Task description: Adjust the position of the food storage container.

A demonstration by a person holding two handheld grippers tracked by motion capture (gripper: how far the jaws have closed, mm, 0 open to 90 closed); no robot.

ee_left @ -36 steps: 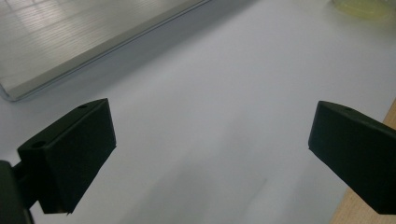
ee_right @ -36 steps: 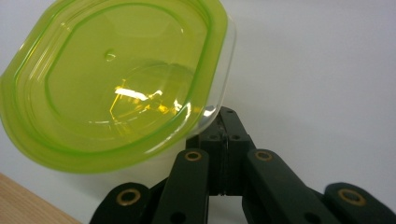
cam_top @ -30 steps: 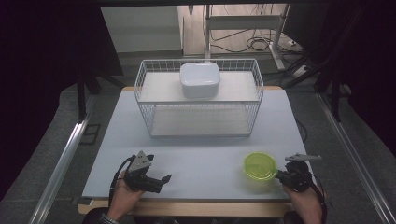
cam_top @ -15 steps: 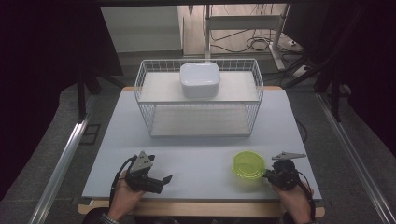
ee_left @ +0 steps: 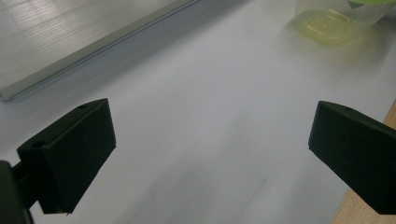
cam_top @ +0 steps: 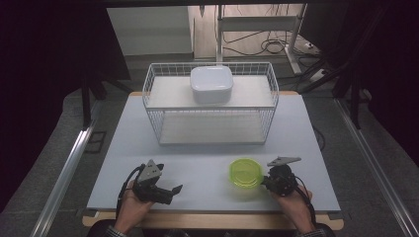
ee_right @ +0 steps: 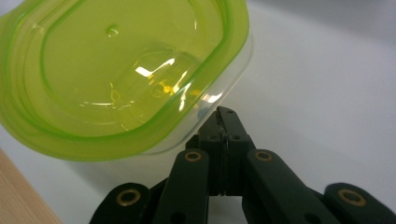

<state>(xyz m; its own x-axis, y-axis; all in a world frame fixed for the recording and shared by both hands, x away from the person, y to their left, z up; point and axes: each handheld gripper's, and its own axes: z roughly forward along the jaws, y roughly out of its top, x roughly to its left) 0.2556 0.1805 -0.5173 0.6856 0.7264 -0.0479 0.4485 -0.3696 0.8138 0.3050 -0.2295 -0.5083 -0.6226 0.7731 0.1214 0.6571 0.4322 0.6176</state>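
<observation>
Blurring green-lidded container [ee_left: 337, 21] cut off by frame edge, closed right gripper [ee_right: 226, 114] beside it

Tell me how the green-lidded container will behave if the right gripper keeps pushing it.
The container looks like thin clear plastic with nothing visible inside, so probably light and quick to slide on the smooth table. The right gripper, jaws shut, meets it at the rim, so it may tip or spin rather than travel straight.
</observation>
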